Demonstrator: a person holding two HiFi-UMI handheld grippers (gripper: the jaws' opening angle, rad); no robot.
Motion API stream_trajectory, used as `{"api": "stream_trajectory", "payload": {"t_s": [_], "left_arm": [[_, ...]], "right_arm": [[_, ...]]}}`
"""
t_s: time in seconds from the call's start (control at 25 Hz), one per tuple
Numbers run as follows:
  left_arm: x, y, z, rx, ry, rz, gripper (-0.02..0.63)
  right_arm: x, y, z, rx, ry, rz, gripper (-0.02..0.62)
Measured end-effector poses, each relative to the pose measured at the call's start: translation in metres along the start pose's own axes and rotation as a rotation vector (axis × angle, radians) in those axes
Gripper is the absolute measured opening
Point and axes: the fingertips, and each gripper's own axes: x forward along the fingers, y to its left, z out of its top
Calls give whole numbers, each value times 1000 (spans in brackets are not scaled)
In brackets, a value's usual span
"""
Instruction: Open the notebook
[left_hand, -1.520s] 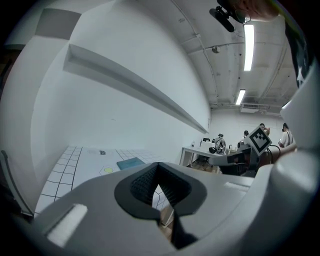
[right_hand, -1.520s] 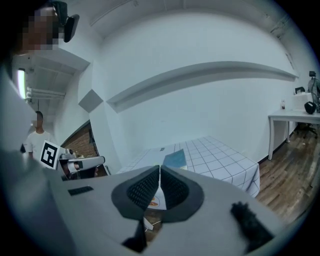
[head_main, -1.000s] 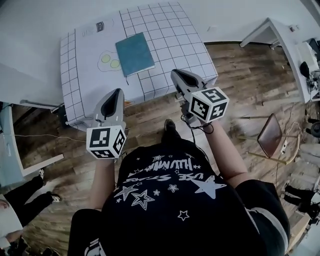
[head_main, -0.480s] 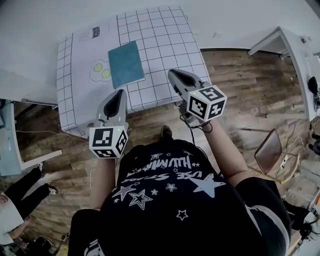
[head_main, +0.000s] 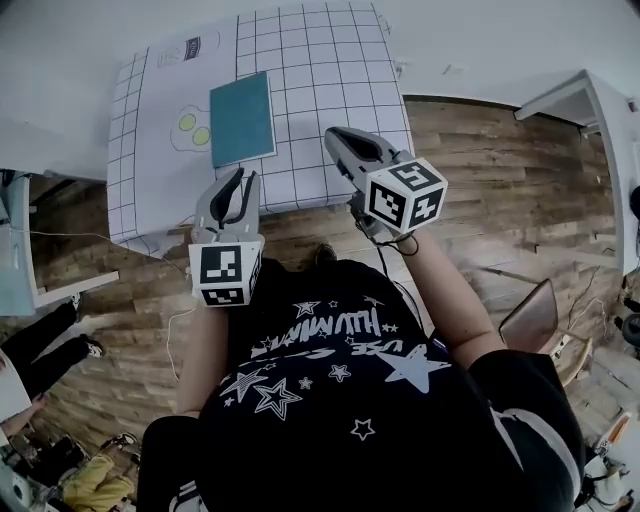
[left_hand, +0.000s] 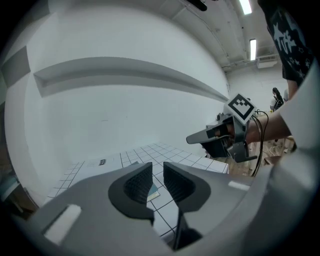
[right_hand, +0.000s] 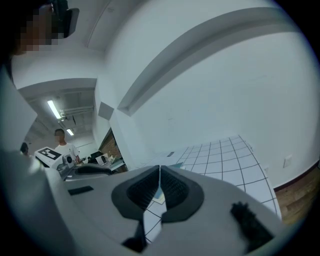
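A closed teal notebook (head_main: 242, 118) lies flat on the white, grid-marked table (head_main: 320, 70). Both grippers hover at the table's near edge, short of the notebook. My left gripper (head_main: 241, 178) points at the notebook's near end; its jaws have just been opening and stand a little apart with nothing between them (left_hand: 157, 167). A sliver of the notebook (left_hand: 152, 192) shows through that gap. My right gripper (head_main: 335, 138) is over the near right part of the table, its jaws shut and empty (right_hand: 159, 170). It also shows from the side in the left gripper view (left_hand: 200, 137).
Two yellow-green circles (head_main: 195, 128) are printed on the sheet left of the notebook. A white wall backs the table. A white desk (head_main: 590, 110) and a chair (head_main: 530, 315) stand to the right on the wooden floor. A person's legs (head_main: 40, 365) show at far left.
Both grippers have moved forward toward the table's near edge. The left gripper has rolled, and its jaws have gone from shut to slightly apart. The right jaws stay shut.
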Motion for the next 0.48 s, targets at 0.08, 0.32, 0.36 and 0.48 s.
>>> {"api": "stream_trajectory", "payload": {"t_s": [0.08,0.32,0.36,0.48], "left_arm": [[8,-4,-10,48,40,9,91],[45,-15,-44,195,151,26,141],[52,-15,-48,218,163,32,146],[71,-12,-60,286,201,57,169]], "right_arm": [[2,-5,1,10,-7,5,17],[-4,-21,-7,59,-12,-21,17],[-6,-25,-10,67,-12,-31,18],[-10,-36,-17,90,-9,-67,18]]}}
